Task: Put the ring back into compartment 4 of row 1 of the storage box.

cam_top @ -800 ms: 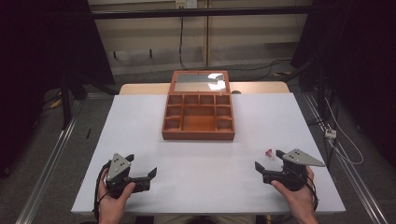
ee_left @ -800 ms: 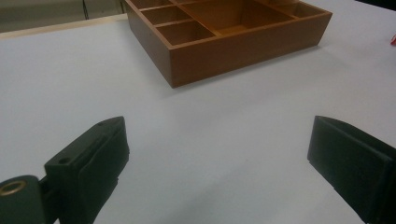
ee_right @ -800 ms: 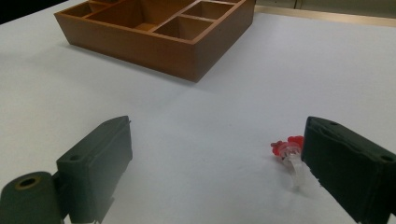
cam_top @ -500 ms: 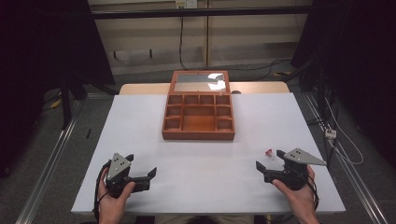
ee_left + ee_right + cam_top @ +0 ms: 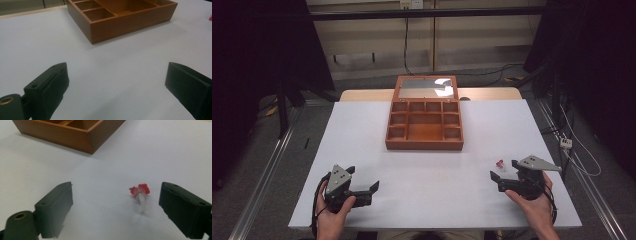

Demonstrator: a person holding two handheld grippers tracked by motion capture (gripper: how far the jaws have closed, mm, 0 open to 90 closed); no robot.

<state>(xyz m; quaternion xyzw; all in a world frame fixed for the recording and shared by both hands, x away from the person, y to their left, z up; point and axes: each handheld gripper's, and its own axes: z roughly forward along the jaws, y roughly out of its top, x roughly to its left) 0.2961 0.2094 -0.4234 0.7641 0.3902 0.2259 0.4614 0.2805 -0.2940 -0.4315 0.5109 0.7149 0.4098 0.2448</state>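
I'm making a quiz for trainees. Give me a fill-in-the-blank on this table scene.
1. The wooden box has its lid ____.
2. The small red-topped piece lies nearest the ____ tongs.
3. The right tongs stand ____, gripping nothing.
4. The left tongs rest over the ____ table.

Missing words: open; right; open; white

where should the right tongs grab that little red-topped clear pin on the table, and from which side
Grip the red-topped clear pin across its red head, the widest part, since the thin clear stem lies flat on the white table and offers little to pinch. It already sits between the open right tongs, nearer one jaw, so come straight forward and low, centring on it before closing.
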